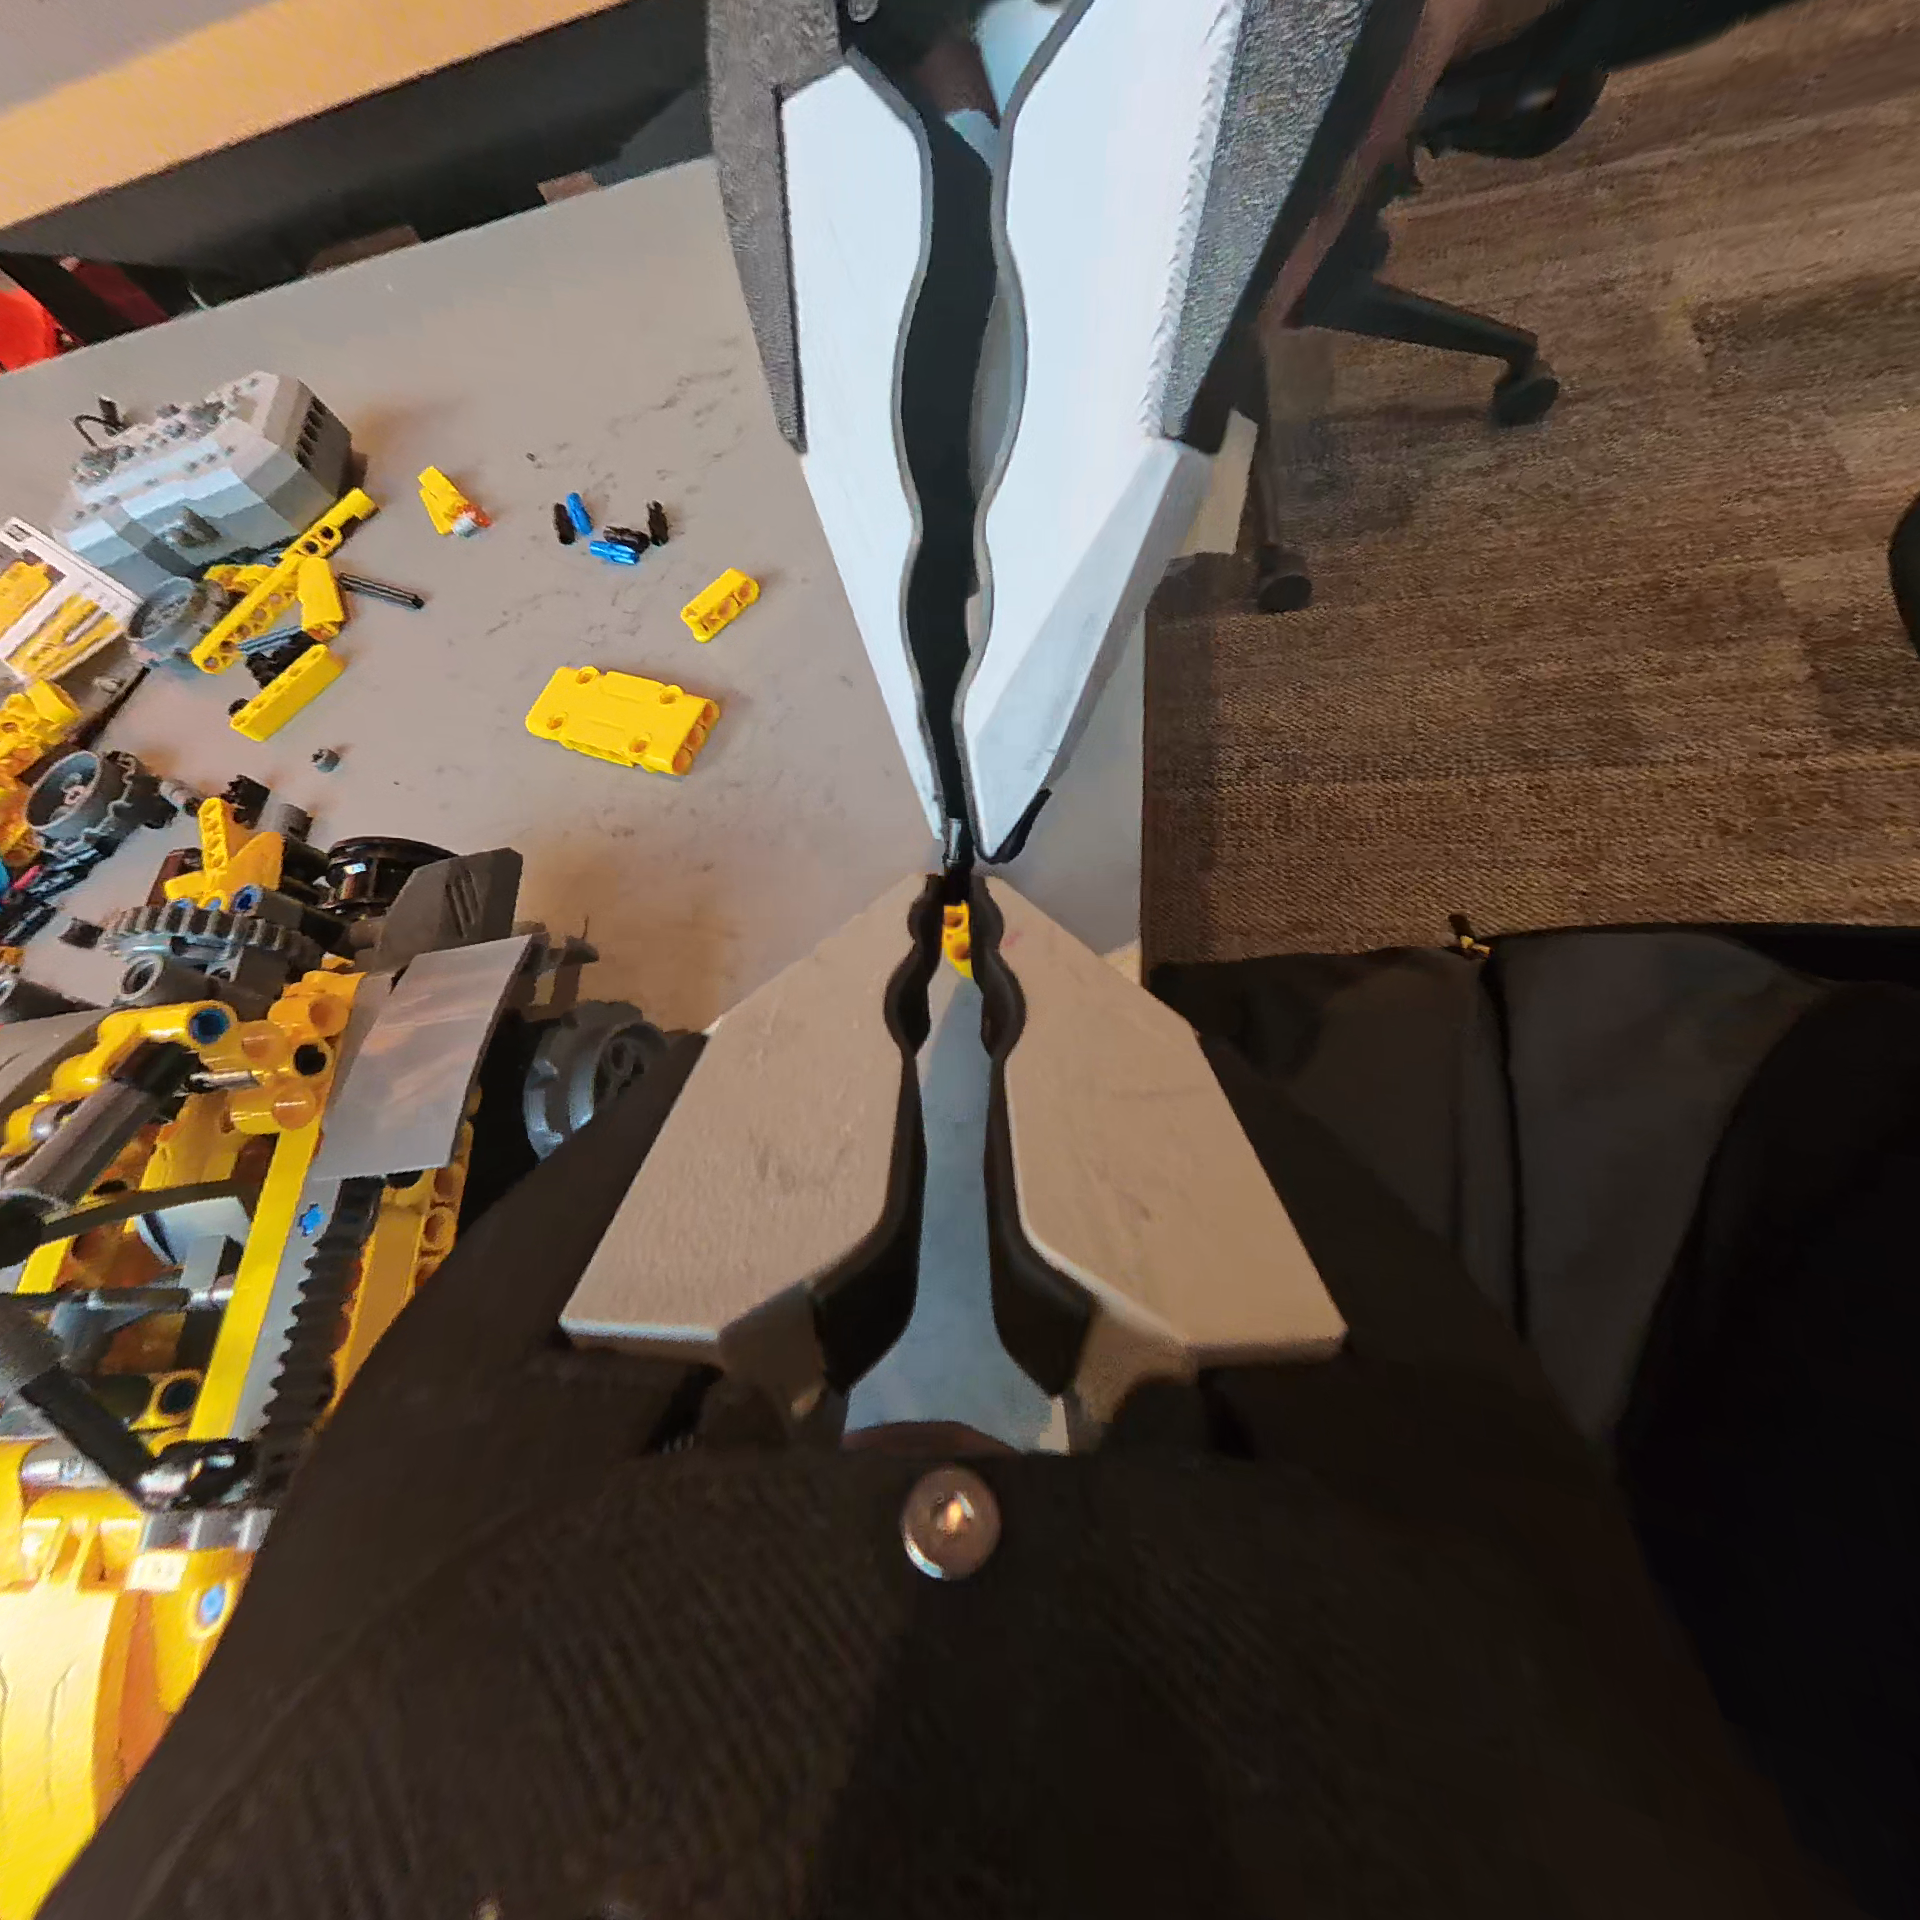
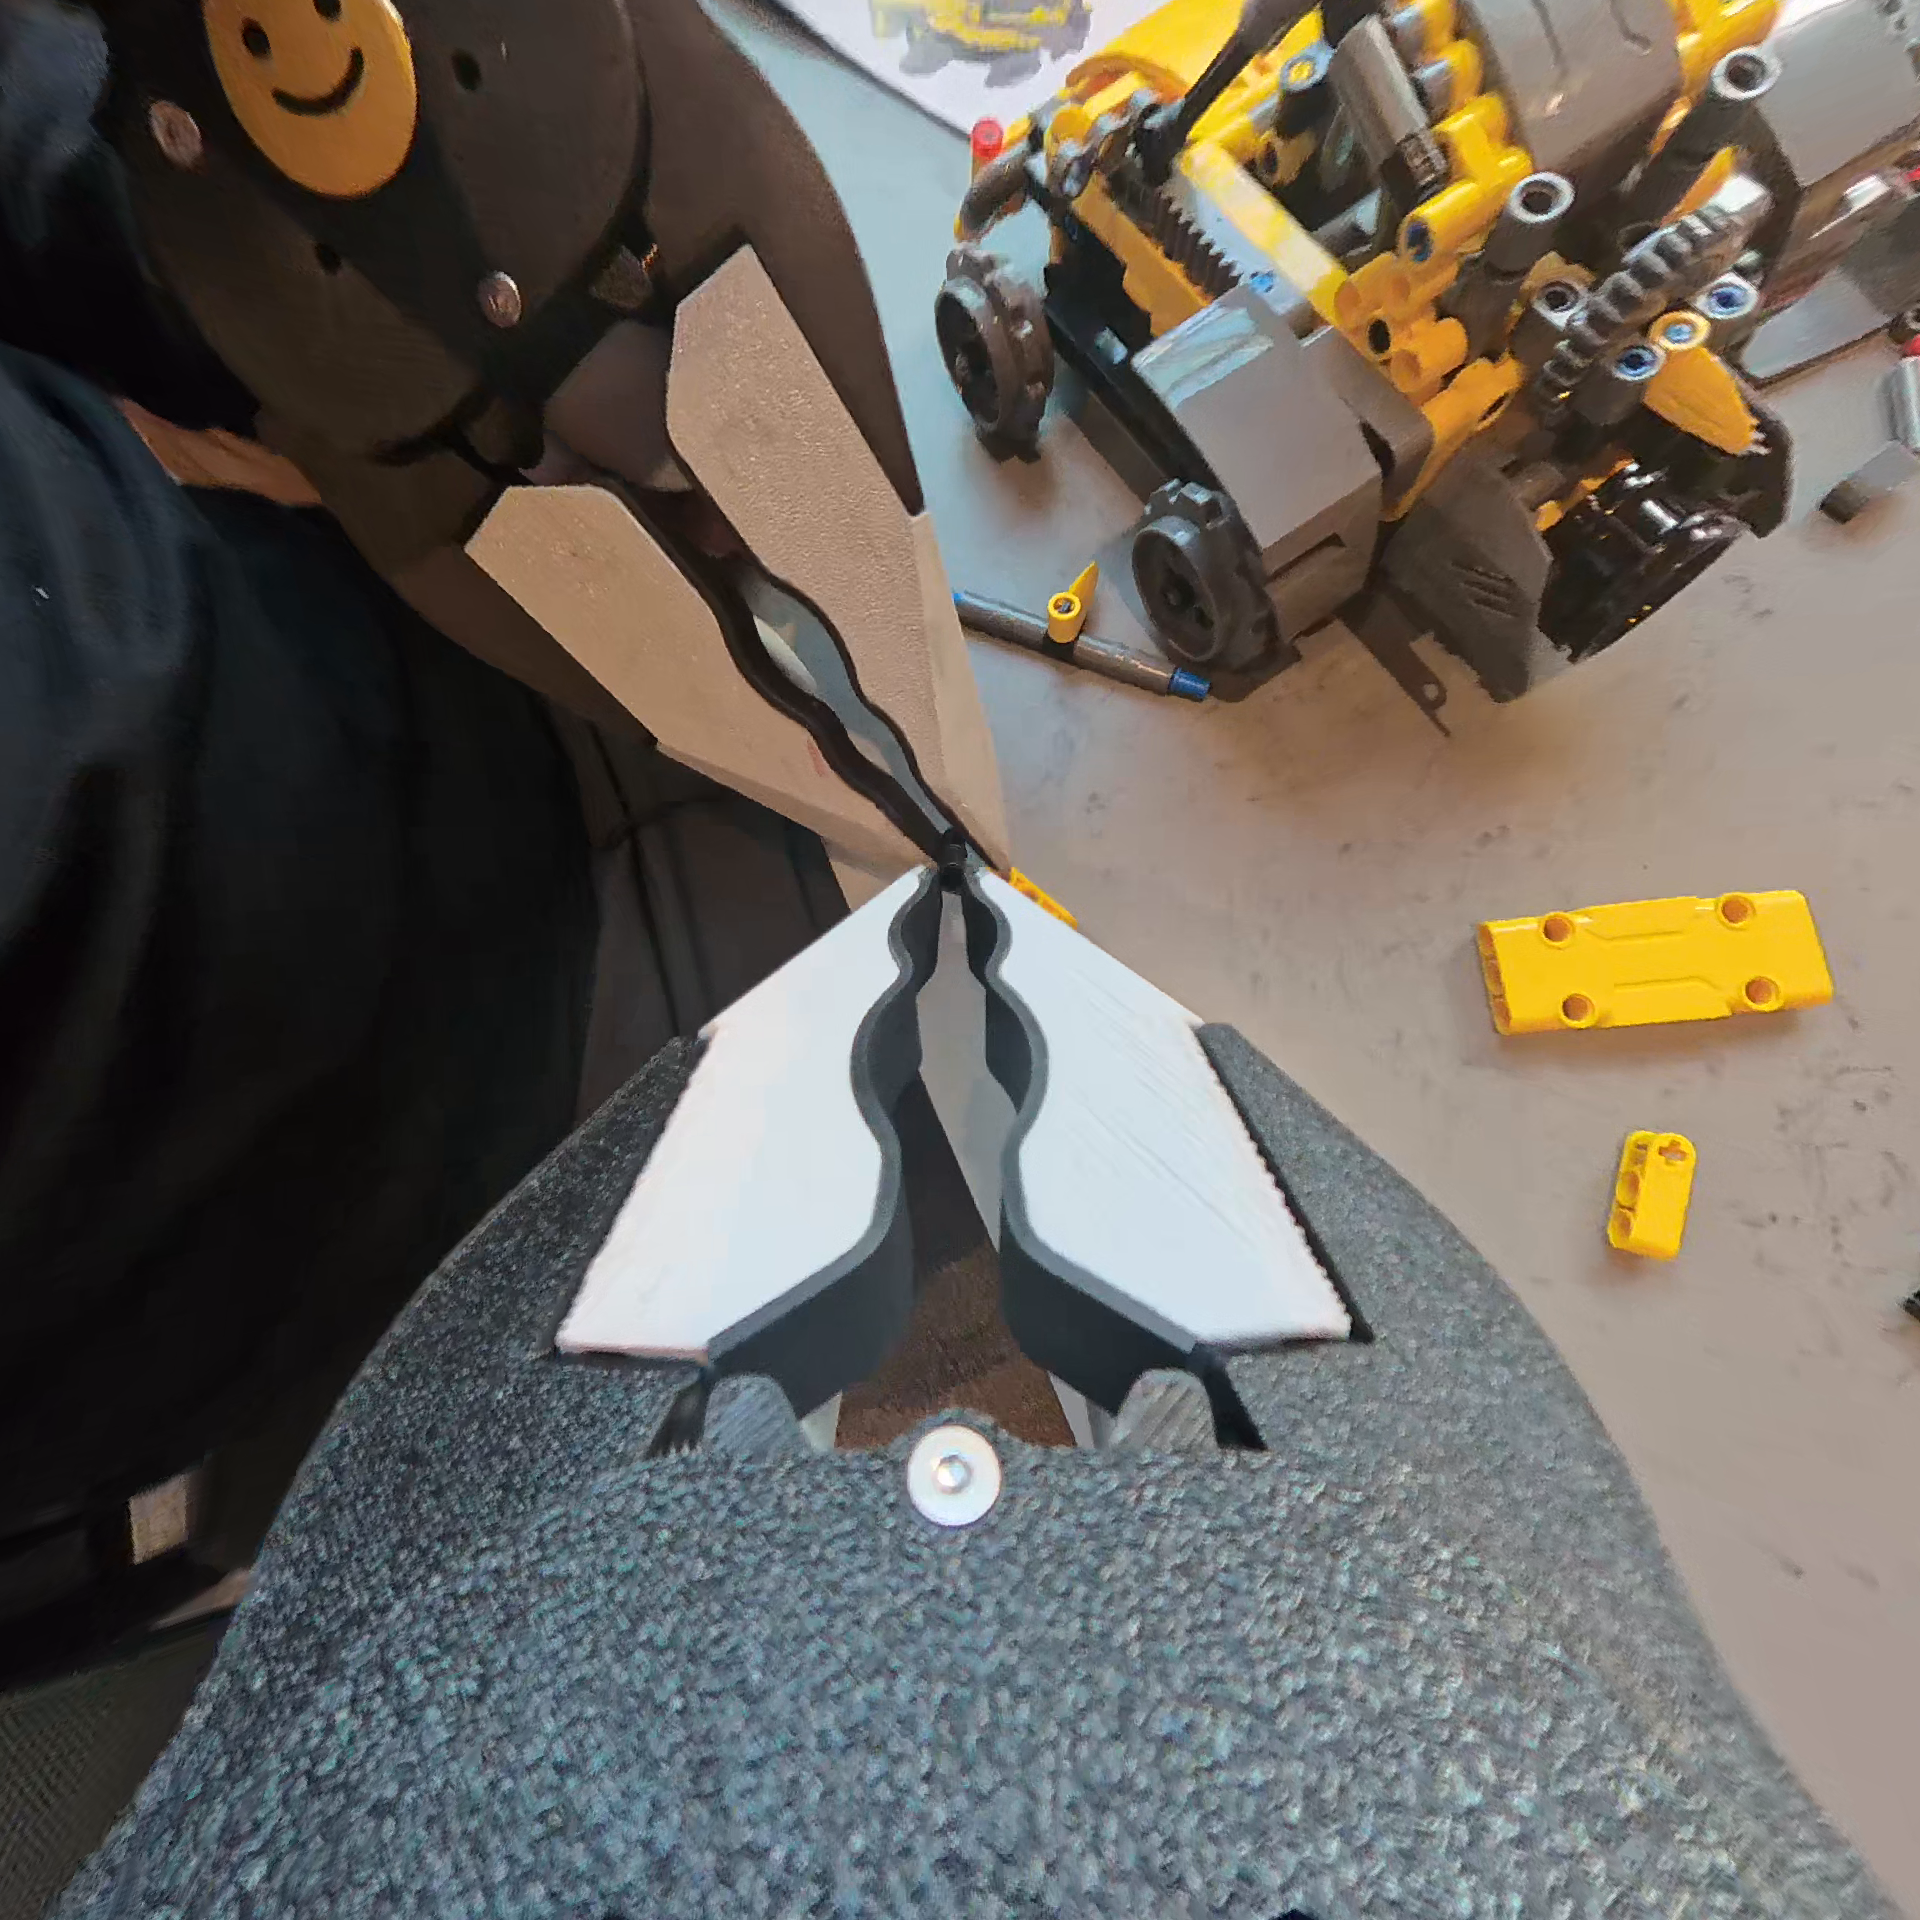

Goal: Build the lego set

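Note:
My left gripper, with beige fingers, is shut on a small yellow connector piece just above the grey table's edge. My right gripper, with white fingers, is shut on a tiny black pin. The two grippers meet tip to tip, and the pin touches the end of the yellow piece. In the left wrist view the right gripper comes in from the top. In the right wrist view the left gripper comes in from the upper left, with the yellow piece peeking out beside its tips.
A half-built yellow and grey toy vehicle stands on the table. Near it lie a yellow panel, a short yellow beam, blue and black pins and a grey axle. An office chair stands on the carpet. The grippers are tip to tip, or close to it.

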Available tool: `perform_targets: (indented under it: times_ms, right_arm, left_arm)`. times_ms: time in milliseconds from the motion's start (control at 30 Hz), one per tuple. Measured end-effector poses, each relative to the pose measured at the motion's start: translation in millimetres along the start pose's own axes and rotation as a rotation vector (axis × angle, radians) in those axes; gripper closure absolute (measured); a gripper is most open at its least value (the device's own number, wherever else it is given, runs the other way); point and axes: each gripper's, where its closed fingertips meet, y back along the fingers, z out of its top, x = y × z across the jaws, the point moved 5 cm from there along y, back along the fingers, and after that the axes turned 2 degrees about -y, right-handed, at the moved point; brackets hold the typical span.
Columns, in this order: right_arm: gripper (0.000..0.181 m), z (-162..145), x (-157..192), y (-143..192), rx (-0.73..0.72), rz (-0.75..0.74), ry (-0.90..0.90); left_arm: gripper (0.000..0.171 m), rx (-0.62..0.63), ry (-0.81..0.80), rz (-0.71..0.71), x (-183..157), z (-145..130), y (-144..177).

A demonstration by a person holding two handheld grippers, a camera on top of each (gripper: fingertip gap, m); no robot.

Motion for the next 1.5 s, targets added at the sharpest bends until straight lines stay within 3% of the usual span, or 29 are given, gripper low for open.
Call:
perform_targets:
  times_ms: [233, 800, 1067, 1333, 1500]
  right_arm:
    - [0.173, 7.6, 0.5, 9.8, -0.246, 0.073, -0.122]
    - [0.176, 8.9, 1.3, 5.3, -0.24, 0.044, -0.104]
    - [0.178, 4.4, -5.4, 2.4, -0.172, -0.046, -0.089]
    - [0.178, -6.4, -11.0, -14.0, 0.027, -0.134, -0.086]
    - [0.178, -2.0, -7.2, -11.7, 0.083, -0.156, -0.043]
  left_arm:
    - [0.17, -0.081, 0.053, -0.002, 5.3, 4.5, 8.1]
    - [0.17, -0.078, 0.05, 0.01, 5.8, 4.3, 8.0]
    - [0.165, -0.018, 0.095, -0.014, 7.7, -1.4, 3.6]
    - [0.153, 0.113, 0.11, -0.04, 5.3, -12.9, -6.0]
    - [0.158, 0.151, 0.121, -0.07, 4.0, -15.7, -10.3]
